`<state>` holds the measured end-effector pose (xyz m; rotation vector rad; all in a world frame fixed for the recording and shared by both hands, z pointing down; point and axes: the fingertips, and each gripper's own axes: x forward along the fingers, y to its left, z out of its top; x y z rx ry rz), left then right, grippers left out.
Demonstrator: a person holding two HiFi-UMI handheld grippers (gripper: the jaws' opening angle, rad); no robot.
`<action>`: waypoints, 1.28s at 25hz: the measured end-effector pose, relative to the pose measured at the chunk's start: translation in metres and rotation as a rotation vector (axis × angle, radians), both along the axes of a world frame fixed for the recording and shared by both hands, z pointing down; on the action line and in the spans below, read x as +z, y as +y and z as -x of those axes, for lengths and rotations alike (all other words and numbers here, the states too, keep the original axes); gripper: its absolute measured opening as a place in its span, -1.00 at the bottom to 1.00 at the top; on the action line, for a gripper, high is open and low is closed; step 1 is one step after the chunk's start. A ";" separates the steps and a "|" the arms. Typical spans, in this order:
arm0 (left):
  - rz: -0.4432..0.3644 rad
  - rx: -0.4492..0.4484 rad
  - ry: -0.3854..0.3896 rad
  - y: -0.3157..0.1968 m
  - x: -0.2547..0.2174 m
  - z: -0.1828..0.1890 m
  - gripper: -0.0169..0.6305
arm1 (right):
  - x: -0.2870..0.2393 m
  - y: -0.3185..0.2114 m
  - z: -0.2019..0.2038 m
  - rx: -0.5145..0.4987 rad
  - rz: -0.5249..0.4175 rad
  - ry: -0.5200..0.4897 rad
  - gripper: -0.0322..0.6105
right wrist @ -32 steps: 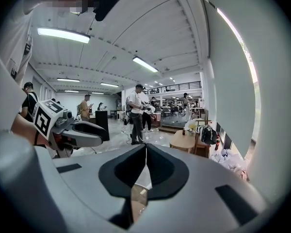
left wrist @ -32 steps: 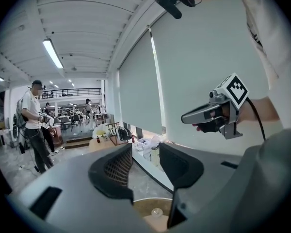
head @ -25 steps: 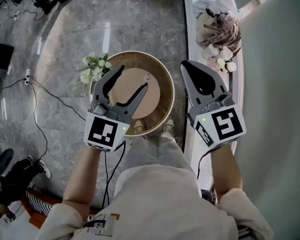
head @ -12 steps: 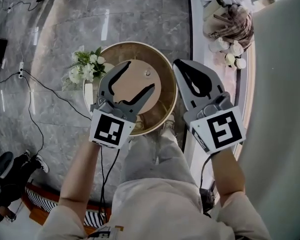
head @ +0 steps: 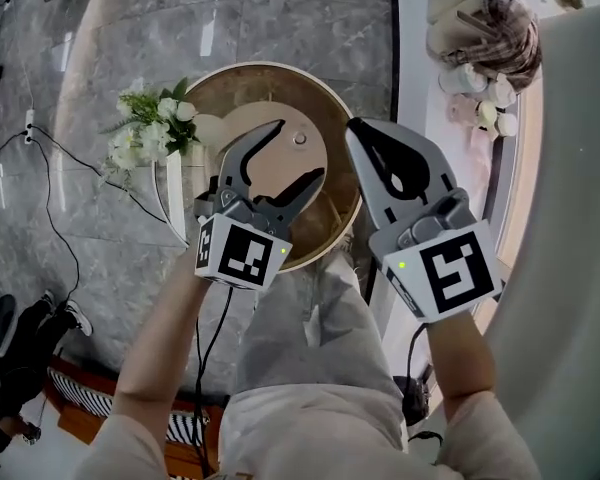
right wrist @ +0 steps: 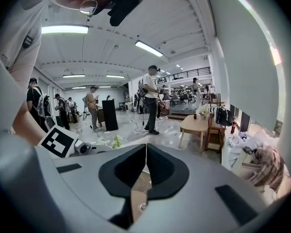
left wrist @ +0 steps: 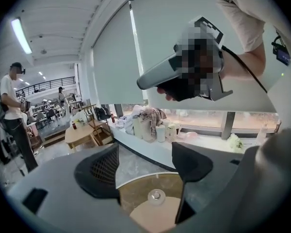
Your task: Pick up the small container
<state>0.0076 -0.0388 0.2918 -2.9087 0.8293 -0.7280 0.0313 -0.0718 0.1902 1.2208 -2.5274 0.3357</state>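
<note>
Sits upper centre in the head view on the round desk (head: 248, 93): small container (head: 300, 139), untouched. Just short of it, left tool (head: 301, 150), lower than before, jaws just opening wide, nothing between; seems ready to grab. Right tool (head: 358, 128) lower too, pressed together, empty.

Overhead head view, two low gripper views, common round table (head: 265, 96)

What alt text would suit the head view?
From above, a person holds two grippers over a round wooden table bearing a small container: the left gripper has just been opening its jaws, nothing between them; the right gripper is shut.
</note>
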 end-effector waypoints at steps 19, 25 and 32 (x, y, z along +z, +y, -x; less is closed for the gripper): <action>0.124 0.070 0.038 -0.008 0.185 -0.011 0.12 | 0.146 -0.005 0.007 -0.014 0.100 0.025 -0.87; 0.155 0.081 0.010 -0.007 0.237 -0.017 0.12 | 0.191 0.001 0.006 -0.012 0.170 0.009 -0.87; 0.199 0.083 0.008 -0.012 0.276 -0.022 0.12 | 0.243 -0.002 -0.002 -0.005 0.214 0.026 -0.87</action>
